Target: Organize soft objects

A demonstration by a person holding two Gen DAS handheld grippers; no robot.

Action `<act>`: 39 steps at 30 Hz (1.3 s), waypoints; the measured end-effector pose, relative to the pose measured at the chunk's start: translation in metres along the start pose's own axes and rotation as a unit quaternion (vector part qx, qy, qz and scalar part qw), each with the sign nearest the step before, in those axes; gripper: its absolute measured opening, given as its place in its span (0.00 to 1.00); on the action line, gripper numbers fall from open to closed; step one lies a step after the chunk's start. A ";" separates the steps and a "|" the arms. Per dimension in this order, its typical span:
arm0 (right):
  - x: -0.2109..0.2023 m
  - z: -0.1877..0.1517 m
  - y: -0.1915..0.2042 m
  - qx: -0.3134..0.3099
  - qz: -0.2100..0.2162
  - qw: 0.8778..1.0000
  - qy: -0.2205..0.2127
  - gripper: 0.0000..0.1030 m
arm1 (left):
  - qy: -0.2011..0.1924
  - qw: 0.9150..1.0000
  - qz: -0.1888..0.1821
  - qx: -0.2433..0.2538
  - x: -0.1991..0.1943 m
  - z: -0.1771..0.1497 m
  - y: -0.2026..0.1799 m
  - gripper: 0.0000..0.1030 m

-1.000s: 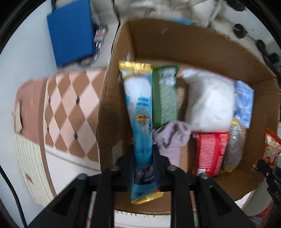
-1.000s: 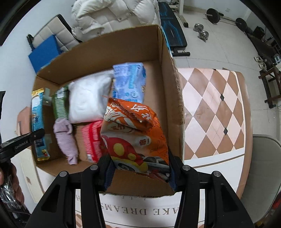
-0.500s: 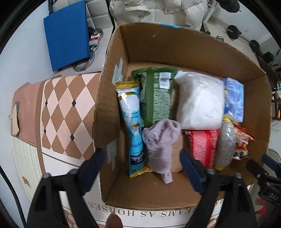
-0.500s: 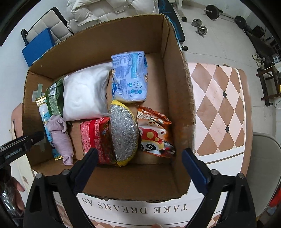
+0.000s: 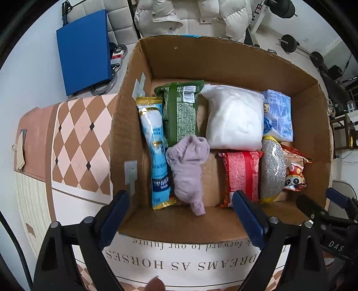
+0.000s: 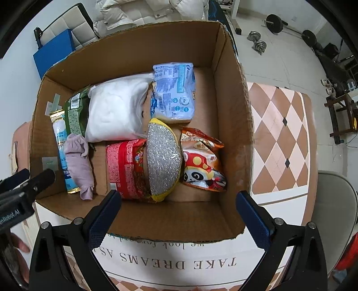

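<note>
An open cardboard box (image 5: 223,65) (image 6: 232,116) holds several soft packs. A long blue-and-gold pack (image 5: 156,154) (image 6: 61,143) lies along its left wall beside a green pack (image 5: 181,114), a lilac cloth (image 5: 190,170) (image 6: 79,163), a white bag (image 5: 235,118) (image 6: 116,112), a pale blue tissue pack (image 6: 174,94), a red pack (image 5: 241,174) (image 6: 127,165), a silver scourer (image 6: 163,159) and an orange panda snack bag (image 5: 293,172) (image 6: 203,163). My left gripper (image 5: 181,221) and right gripper (image 6: 179,219) hang open and empty over the box's near edge.
The box stands on a table with a checked cloth (image 5: 76,138) (image 6: 282,138). A blue board (image 5: 85,49), a white jacket (image 5: 190,15) and dumbbells (image 6: 257,40) lie on the floor beyond. A grey chair (image 6: 335,212) stands at the right.
Both grippers opened and pulled back. The left one let go of the blue-and-gold pack, the right one of the panda snack bag; both now lie in the box.
</note>
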State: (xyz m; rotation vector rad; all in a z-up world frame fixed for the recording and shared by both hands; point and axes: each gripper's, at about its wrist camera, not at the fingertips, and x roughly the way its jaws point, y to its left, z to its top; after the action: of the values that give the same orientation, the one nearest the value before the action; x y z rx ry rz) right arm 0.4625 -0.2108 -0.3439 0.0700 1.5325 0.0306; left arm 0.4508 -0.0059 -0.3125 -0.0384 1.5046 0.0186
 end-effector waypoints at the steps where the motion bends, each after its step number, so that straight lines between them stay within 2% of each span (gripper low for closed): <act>1: -0.001 -0.001 0.000 0.001 -0.002 1.000 0.000 1.00 | -0.003 1.000 0.001 0.002 -0.002 -0.002 -0.002 0.91; 5: -0.011 -0.007 0.001 -0.001 -0.001 1.000 -0.009 1.00 | -0.023 1.000 0.014 0.009 -0.020 -0.010 -0.008 0.91; 10: -0.047 -0.025 0.005 -0.010 -0.010 0.999 -0.052 1.00 | -0.067 0.998 0.011 0.000 -0.059 -0.029 -0.010 0.91; 16: -0.089 -0.054 0.002 -0.006 0.002 0.996 -0.090 1.00 | -0.123 0.992 0.017 -0.008 -0.109 -0.064 -0.008 0.91; 21: -0.136 -0.088 -0.002 -0.009 0.017 0.992 -0.127 1.00 | -0.158 0.987 0.003 -0.010 -0.147 -0.097 -0.011 0.91; 25: -0.173 -0.119 -0.002 -0.018 0.018 0.988 -0.156 1.00 | -0.193 0.981 0.018 0.001 -0.179 -0.127 -0.021 0.91; 28: -0.201 -0.146 -0.002 -0.026 0.013 0.983 -0.181 1.00 | -0.213 0.977 0.015 0.002 -0.200 -0.149 -0.025 0.91; 33: -0.238 -0.184 -0.005 -0.023 0.017 0.977 -0.213 1.00 | -0.224 0.974 0.011 0.006 -0.227 -0.176 -0.031 0.91; 39: -0.280 -0.229 -0.004 -0.038 0.023 0.970 -0.239 1.00 | -0.255 0.967 0.017 0.007 -0.265 -0.212 -0.036 0.91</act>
State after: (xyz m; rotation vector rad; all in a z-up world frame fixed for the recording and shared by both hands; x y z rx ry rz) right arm 0.2224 -0.2268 -0.0730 0.0473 1.0466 0.1015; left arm 0.2231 -0.0465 -0.0619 0.0038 0.9889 0.0432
